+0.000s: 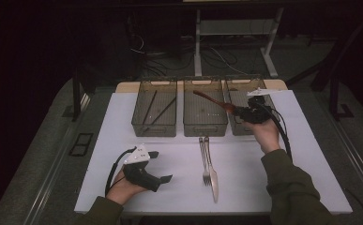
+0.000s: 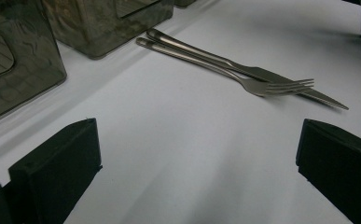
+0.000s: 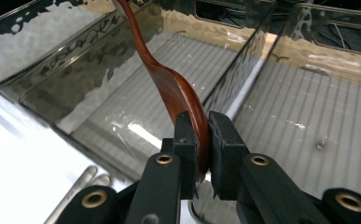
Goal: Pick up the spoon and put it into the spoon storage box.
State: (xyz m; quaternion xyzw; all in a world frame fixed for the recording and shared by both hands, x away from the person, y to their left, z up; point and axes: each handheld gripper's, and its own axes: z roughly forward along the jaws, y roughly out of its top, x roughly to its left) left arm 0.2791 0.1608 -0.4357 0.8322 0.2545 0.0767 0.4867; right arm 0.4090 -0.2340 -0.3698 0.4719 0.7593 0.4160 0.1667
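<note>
My right gripper [image 1: 238, 110] [image 3: 202, 133] is shut on the bowl of a brown wooden spoon [image 1: 213, 99] [image 3: 169, 79]. It holds the spoon in the air over the middle smoked-plastic bin [image 1: 204, 124] [image 3: 122, 135], handle pointing to the left and away. My left gripper [image 1: 159, 166] rests on the white mat near the front left, and its black jaws stand wide open with nothing between them. A metal fork [image 1: 205, 161] [image 2: 243, 77] and a metal knife [image 1: 212, 171] [image 2: 271, 77] lie side by side on the mat in front of the middle bin.
Three smoked-plastic bins stand in a row at the back of the white mat [image 1: 245, 159]. The left bin [image 1: 154, 126] holds dark chopsticks, and the right bin [image 1: 242, 129] sits beside my right hand. A dark floor with cables lies behind the table.
</note>
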